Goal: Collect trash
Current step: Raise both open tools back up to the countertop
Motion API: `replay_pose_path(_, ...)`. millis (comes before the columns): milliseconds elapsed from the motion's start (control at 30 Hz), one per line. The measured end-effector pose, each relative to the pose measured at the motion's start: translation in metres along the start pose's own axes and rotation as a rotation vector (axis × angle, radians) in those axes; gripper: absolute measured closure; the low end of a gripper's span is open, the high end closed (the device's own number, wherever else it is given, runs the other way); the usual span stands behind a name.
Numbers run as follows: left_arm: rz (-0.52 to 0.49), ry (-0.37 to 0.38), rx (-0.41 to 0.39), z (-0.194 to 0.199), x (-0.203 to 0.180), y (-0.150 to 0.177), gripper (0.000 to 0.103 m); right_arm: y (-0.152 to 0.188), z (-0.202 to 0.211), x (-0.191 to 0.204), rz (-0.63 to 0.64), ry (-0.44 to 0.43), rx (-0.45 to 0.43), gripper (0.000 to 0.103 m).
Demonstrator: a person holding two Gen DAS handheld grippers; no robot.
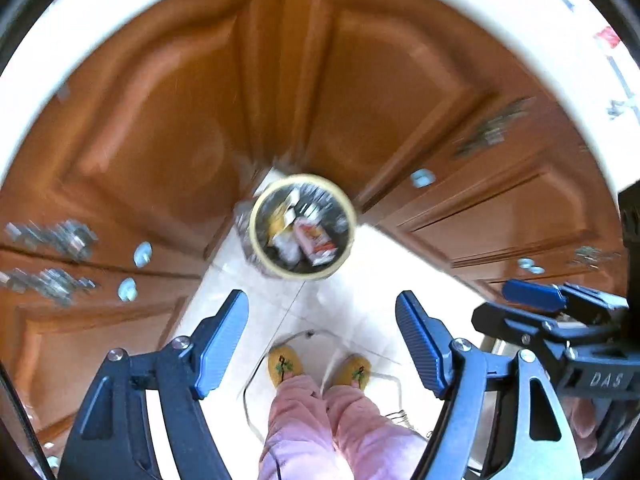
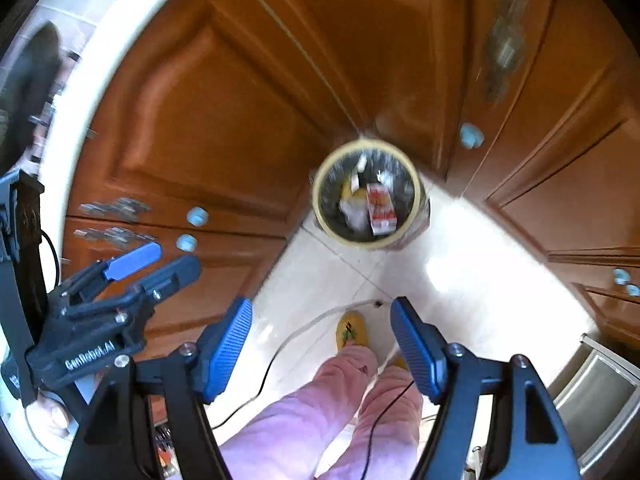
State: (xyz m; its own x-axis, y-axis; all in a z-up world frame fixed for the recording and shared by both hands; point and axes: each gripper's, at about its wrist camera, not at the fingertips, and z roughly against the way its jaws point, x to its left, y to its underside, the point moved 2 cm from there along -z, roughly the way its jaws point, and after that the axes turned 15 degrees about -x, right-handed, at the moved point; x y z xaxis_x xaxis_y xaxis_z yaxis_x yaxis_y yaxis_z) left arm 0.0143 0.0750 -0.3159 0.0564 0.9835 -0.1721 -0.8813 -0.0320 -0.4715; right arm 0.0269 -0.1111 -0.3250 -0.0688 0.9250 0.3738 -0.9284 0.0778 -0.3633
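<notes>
In the left wrist view the left gripper (image 1: pixel 322 344) has its fingers wide with nothing between them, and the trash bin (image 1: pixel 302 227) stands on the floor (image 1: pixel 256 300) far below and straight ahead, in the cabinet corner; the right gripper (image 1: pixel 532 296) beside it reads "DAS". In the right wrist view the right gripper (image 2: pixel 320 350) is likewise wide and bare, the trash bin (image 2: pixel 367 194) sits below, ahead and a little right, neither hand clearly nearer, and the left gripper (image 2: pixel 156 264) reads "GenRobot.AI".

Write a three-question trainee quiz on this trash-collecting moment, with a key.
1. True or false: the left hand-held gripper holds a piece of trash.
2. Where does the trash bin stand? A) on the countertop B) on the floor in the cabinet corner C) inside a drawer
3. Fill in: the red-and-white carton lies ____ the bin.

Key: 1 false, both grippers are open and empty; 2 B; 3 inside.
</notes>
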Motion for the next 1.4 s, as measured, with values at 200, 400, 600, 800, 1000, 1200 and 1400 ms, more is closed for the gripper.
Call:
replay_pose_path(200,-0.050,0.063,-0.107,0.090,-0.034,-0.051,0.029,-0.035,0.105,0.034,0.032,0.004,-0.152,0.031)
replay_pose_path(400,-0.080,0.068,-0.193,0.146,-0.058,-0.102,0.026,-0.065,0.176,0.057,0.050,0.033,-0.306,0.031)
replay_pose_path(600,-0.073,0.087,-0.308,0.191,-0.067,-0.162,0.018,-0.101,0.234,0.075,0.077,0.106,-0.434,0.031)
replay_pose_path(800,-0.078,0.052,-0.373,0.203,-0.081,-0.219,0.018,-0.142,0.270,0.084,0.096,0.178,-0.528,0.031)
replay_pose_path(1000,-0.162,-0.065,-0.502,0.187,-0.111,-0.278,0.010,-0.205,0.294,0.072,0.098,0.210,-0.577,0.031)
replay_pose_path(1200,-0.176,-0.167,-0.540,0.127,-0.133,-0.342,0.010,-0.297,0.298,0.043,0.061,0.159,-0.616,0.031)
replay_pose_path(1400,-0.223,-0.169,-0.535,0.058,-0.150,-0.399,0.010,-0.412,0.265,-0.008,-0.023,0.107,-0.575,0.031)
